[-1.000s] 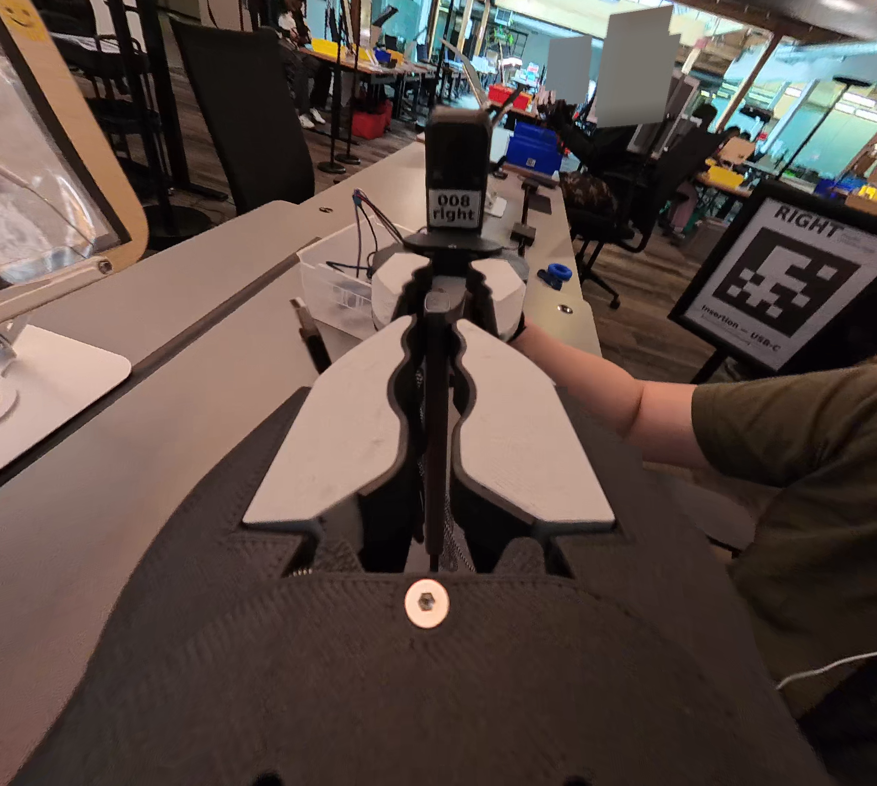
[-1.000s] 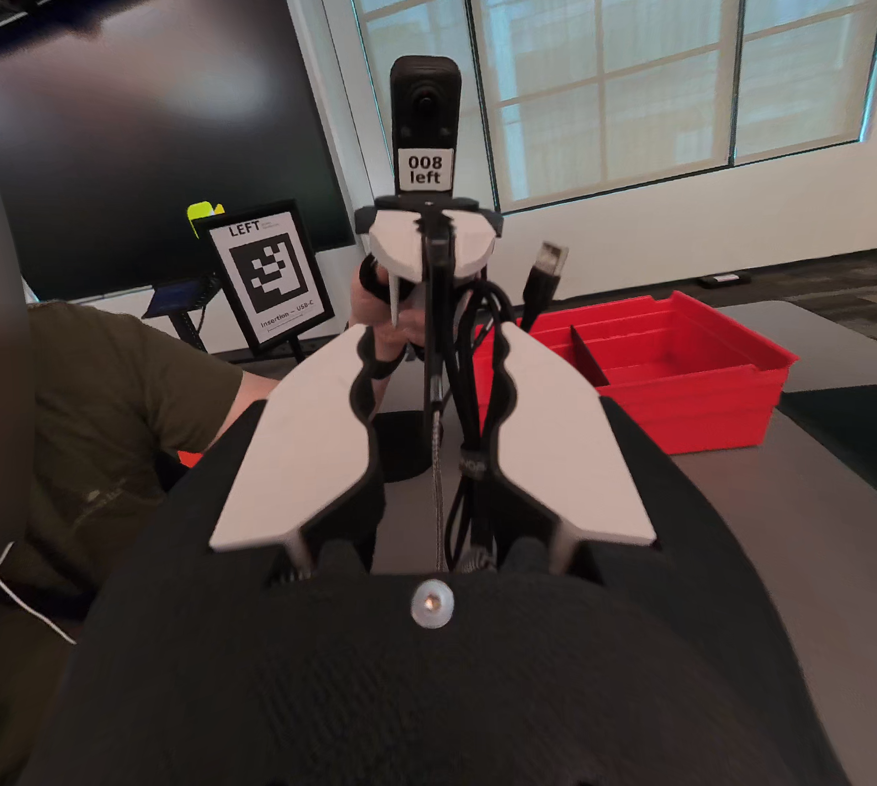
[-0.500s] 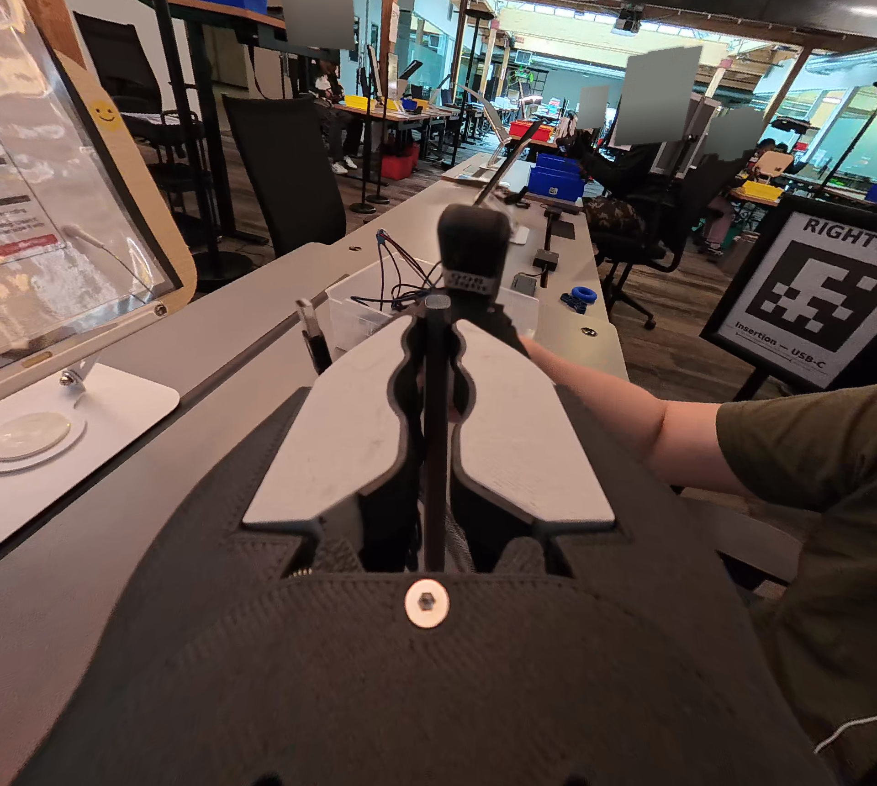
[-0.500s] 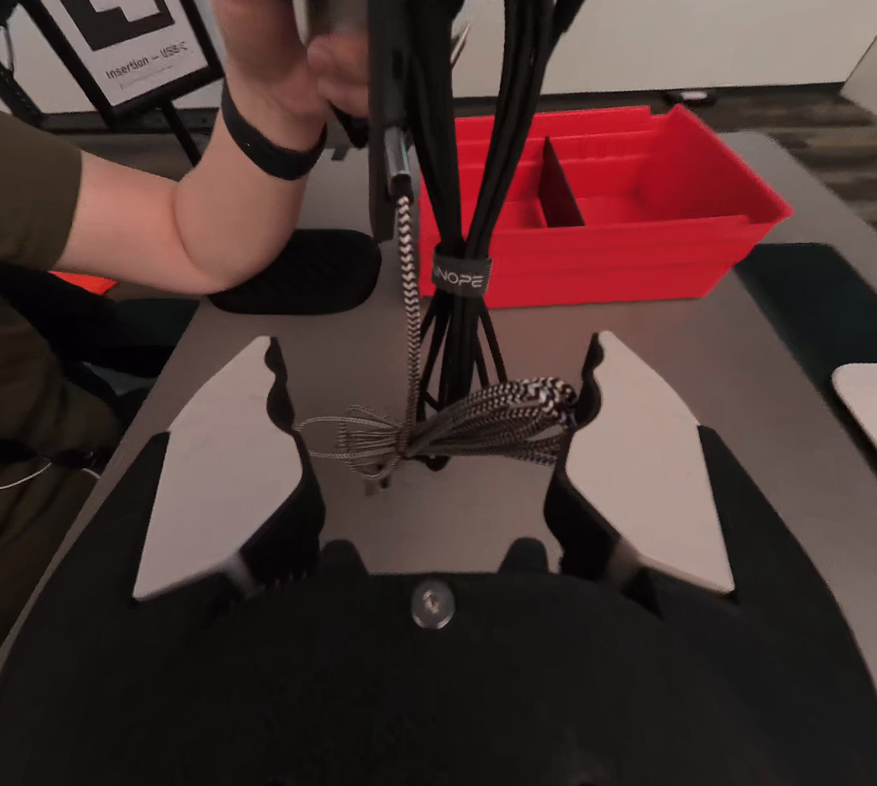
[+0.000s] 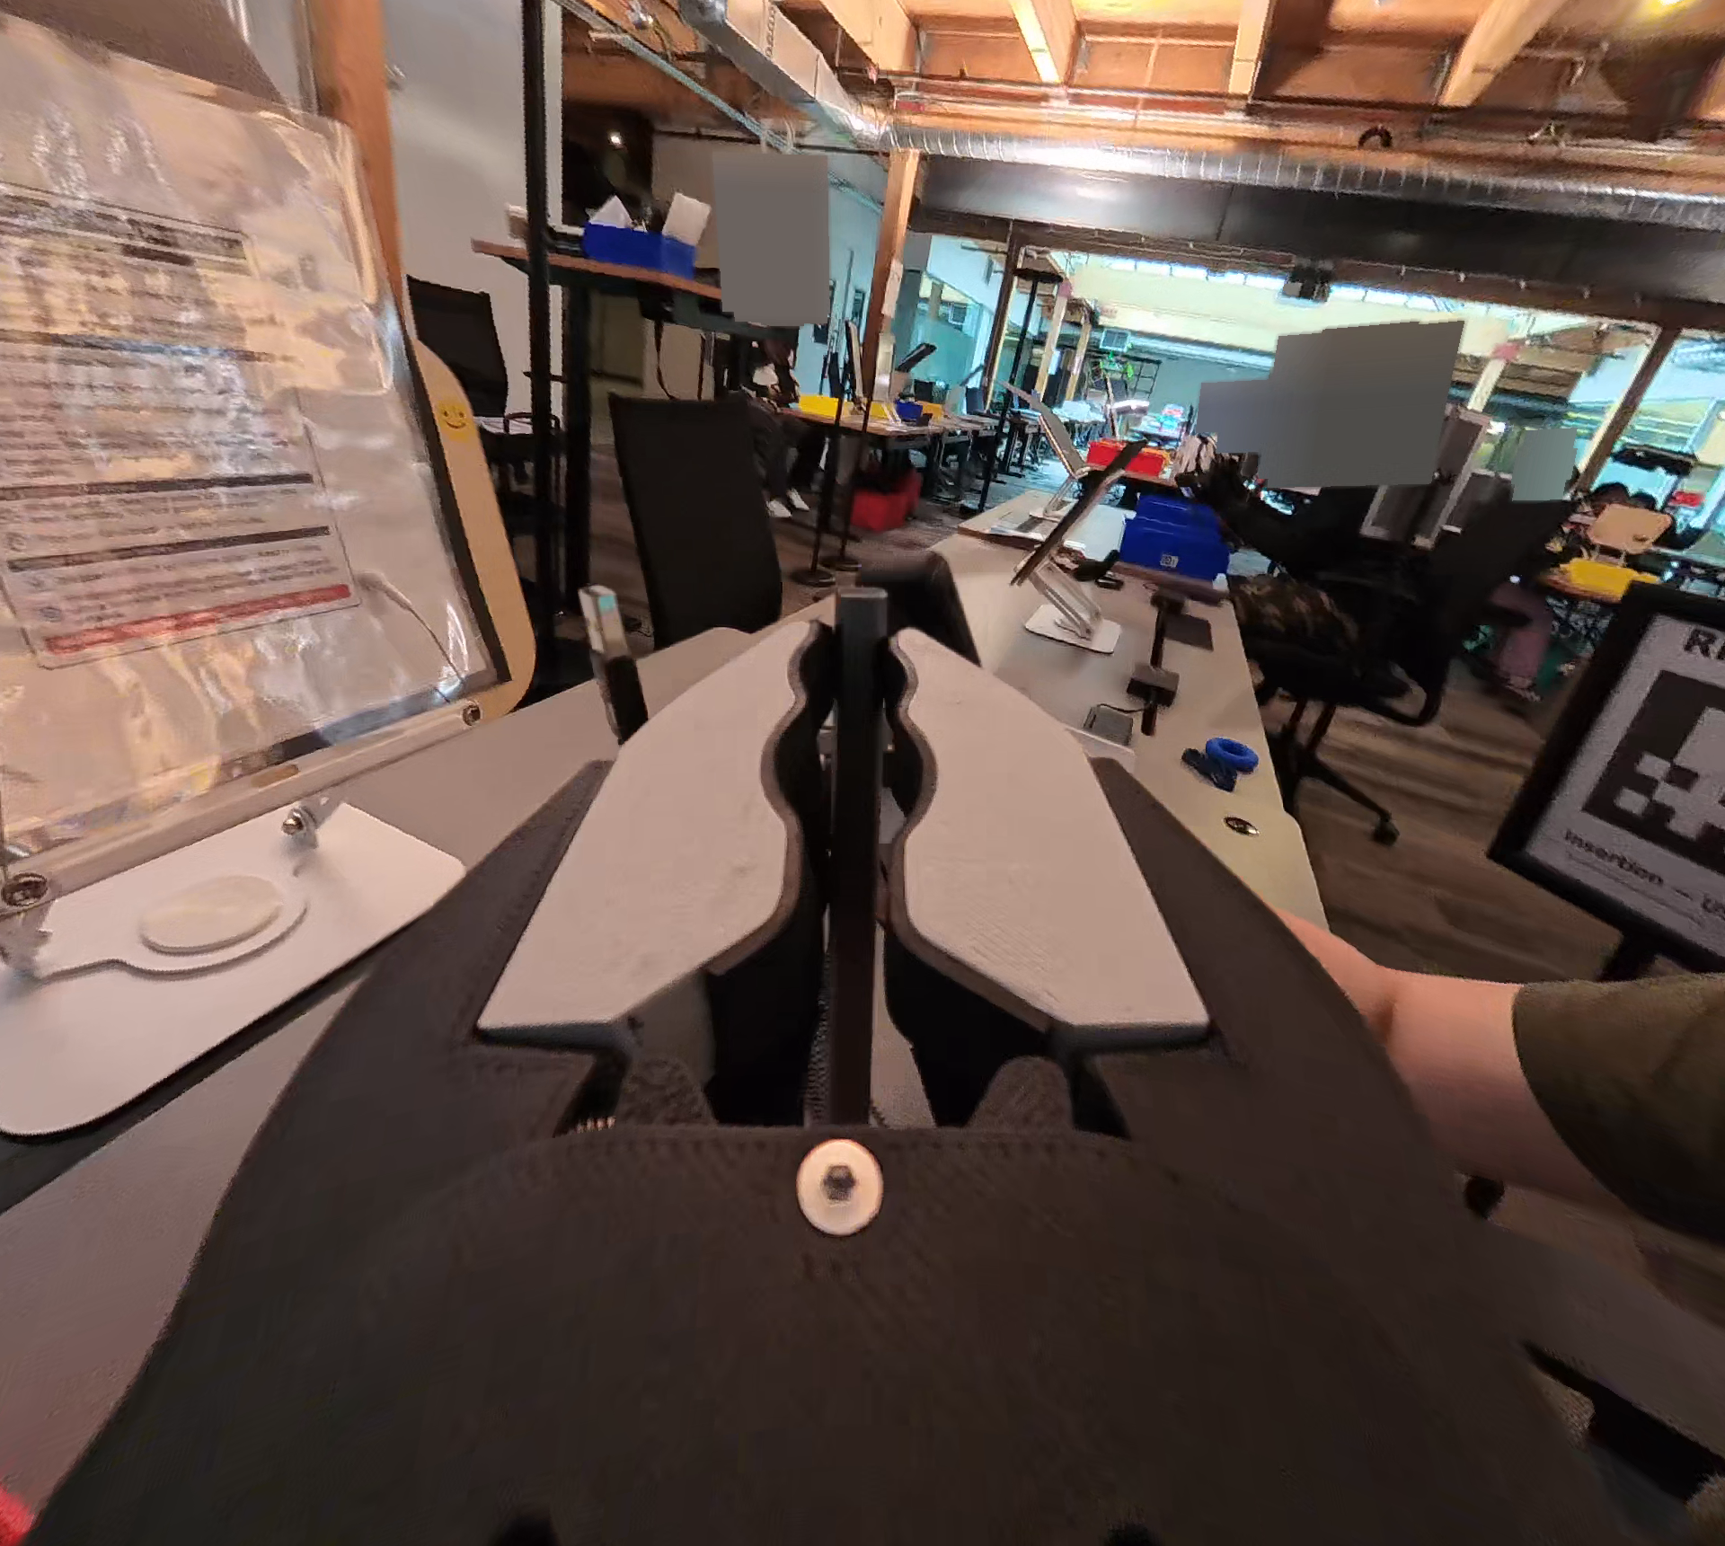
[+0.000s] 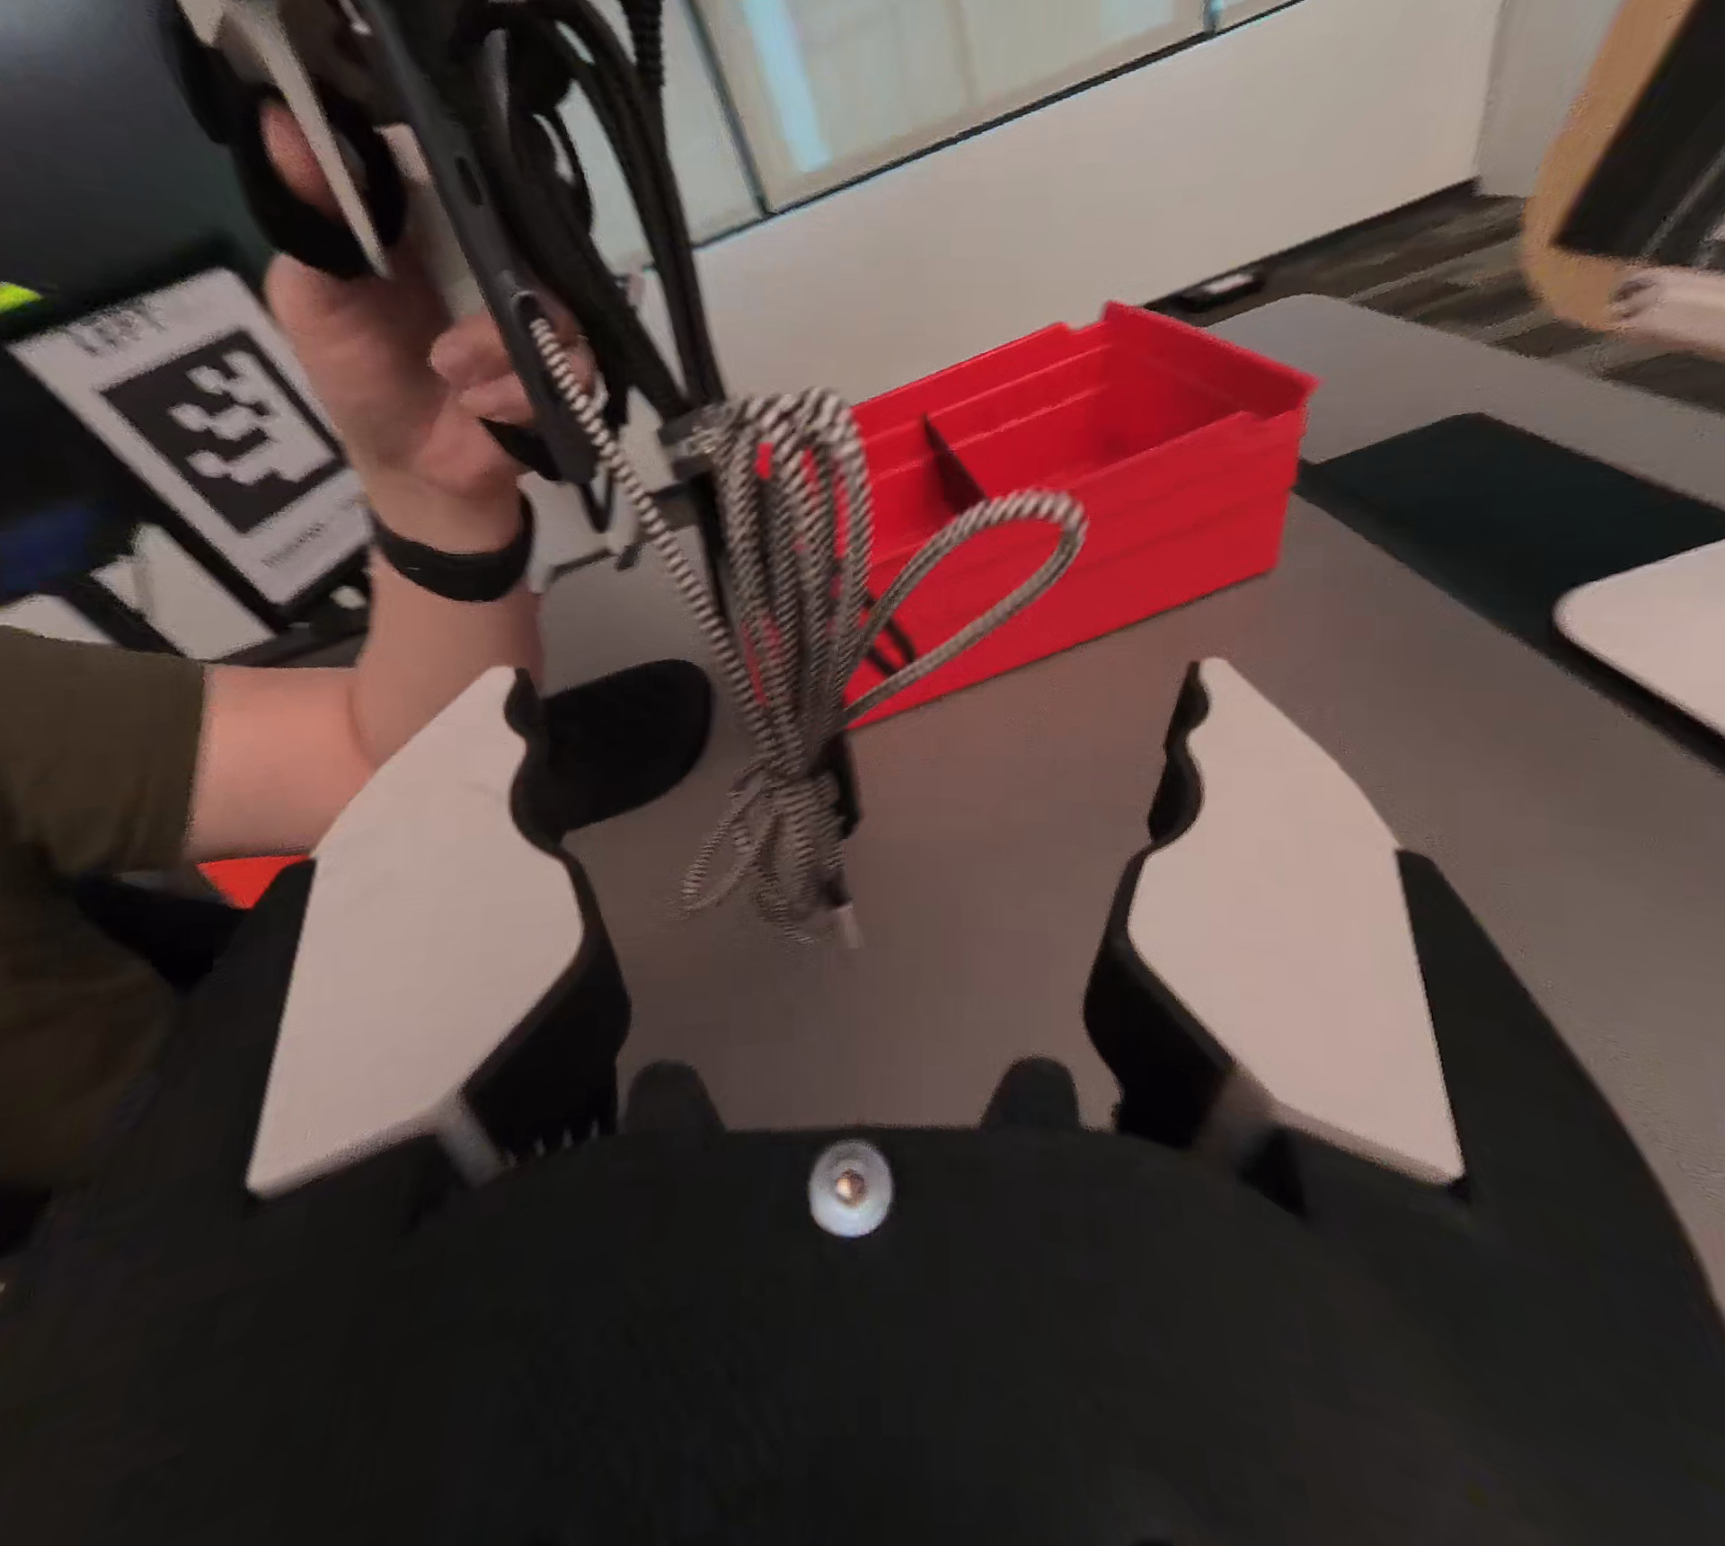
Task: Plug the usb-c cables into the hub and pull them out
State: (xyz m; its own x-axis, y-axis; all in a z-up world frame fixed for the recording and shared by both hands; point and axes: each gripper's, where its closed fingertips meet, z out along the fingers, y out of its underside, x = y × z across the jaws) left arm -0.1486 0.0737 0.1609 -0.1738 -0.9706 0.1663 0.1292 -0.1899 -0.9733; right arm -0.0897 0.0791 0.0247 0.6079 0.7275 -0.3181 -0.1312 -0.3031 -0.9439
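In the left wrist view my left gripper (image 5: 857, 643) is shut on the thin black hub (image 5: 854, 895), which I see edge-on between the jaws. A black cable's silver plug (image 5: 602, 624) sticks up left of the fingers. In the right wrist view the left gripper (image 6: 280, 8) holds the hub (image 6: 448, 176) tilted, high at the upper left. A black-and-white braided cable (image 6: 793, 661) runs from the hub's lower end and hangs in a loose coil. A black cable bundle (image 6: 653, 195) hangs beside it. My right gripper (image 6: 859, 685) is open and empty, with the coil hanging ahead between its fingers.
A red divided bin (image 6: 1120, 493) stands on the grey table behind the coil. A black round base (image 6: 616, 745) lies at the left, a dark mat (image 6: 1493, 475) and a white stand base (image 6: 1643, 633) at the right. A clear sign holder (image 5: 187, 475) stands at the left.
My right gripper has opened from around the hub and cables and drawn back. The left gripper has tilted the hub upward, and the braided coil now hangs free.
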